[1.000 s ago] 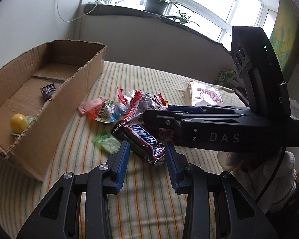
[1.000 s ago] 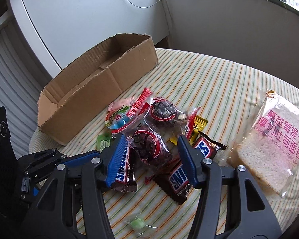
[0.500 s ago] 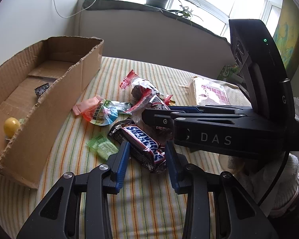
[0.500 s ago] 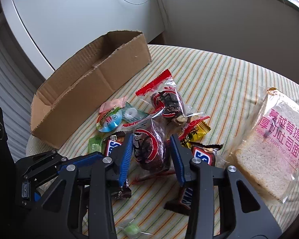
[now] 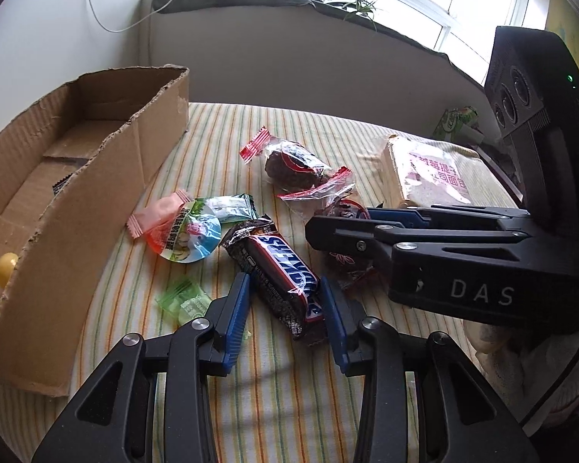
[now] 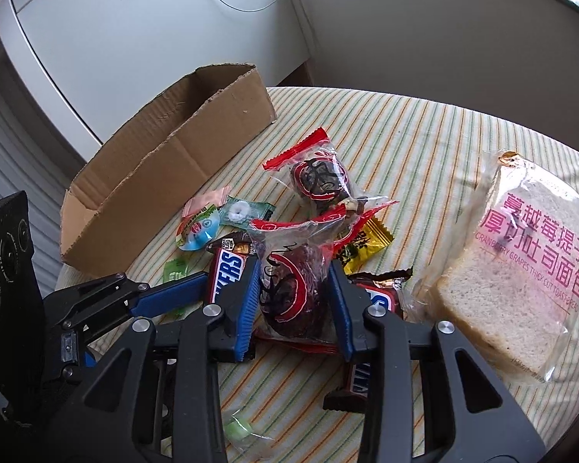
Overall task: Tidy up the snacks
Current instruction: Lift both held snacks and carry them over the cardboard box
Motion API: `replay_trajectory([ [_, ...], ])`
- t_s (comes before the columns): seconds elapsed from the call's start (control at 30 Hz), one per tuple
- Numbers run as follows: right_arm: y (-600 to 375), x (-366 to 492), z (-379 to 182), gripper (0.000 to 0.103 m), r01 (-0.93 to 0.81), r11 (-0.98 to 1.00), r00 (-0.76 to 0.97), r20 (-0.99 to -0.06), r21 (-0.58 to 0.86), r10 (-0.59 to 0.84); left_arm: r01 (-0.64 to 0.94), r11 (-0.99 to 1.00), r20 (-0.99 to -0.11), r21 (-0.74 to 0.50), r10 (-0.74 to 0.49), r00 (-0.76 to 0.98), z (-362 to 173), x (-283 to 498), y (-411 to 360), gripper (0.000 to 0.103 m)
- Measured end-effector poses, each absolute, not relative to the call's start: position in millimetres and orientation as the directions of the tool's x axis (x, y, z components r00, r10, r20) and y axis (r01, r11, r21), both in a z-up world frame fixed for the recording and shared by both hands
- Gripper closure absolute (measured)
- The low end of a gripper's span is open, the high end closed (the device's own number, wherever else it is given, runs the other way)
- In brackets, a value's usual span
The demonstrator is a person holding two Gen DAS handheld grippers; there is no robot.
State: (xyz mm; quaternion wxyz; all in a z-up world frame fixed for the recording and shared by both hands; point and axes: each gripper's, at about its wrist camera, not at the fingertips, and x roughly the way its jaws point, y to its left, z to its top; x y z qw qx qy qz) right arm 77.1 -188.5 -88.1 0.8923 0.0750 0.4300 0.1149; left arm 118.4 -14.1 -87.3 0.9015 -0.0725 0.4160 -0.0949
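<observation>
left hand-held gripper (image 5: 283, 308) pinching Snickers bar (image 5: 280, 272) | right hand-held gripper (image 6: 293, 297) seemingly clamping date pack (image 6: 291, 293)

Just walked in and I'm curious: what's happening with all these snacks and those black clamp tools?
A person is sorting snacks with two hand-held grippers. The left gripper is shut on a brown Snickers bar. The right gripper has just been closing and now pinches a clear red-edged packet of dark fruit. Both snacks are on the striped tablecloth, beside the open cardboard box.

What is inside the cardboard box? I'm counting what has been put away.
In the box, a yellow ball and a dark packet's corner show. Its near wall hides the rest of the floor.
</observation>
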Motion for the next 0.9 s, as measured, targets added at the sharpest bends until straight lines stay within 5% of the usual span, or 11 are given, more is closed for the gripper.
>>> replay_trajectory([
  [0.6,-192,63,-81,0.070,-0.122,0.965,0.634,-0.729,0.234,0.257,0.112,0.966,-0.703,-0.233,-0.247,0.667,-84,107,-8,0.082],
  [0.77,-190,62,-77,0.070,-0.126,0.967,0.639,-0.727,0.223,0.251,0.086,0.968,-0.719,-0.236,-0.233,0.655,-85,111,-6,0.082],
  [0.83,-189,61,-77,0.070,-0.122,0.970,0.642,-0.728,0.210,0.239,0.059,0.967,-0.725,-0.248,-0.225,0.651,-85,113,-2,0.071],
  [0.9,-190,60,-76,0.070,-0.118,0.971,0.646,-0.727,0.207,0.233,0.045,0.964,-0.721,-0.263,-0.227,0.655,-83,114,0,0.070],
])
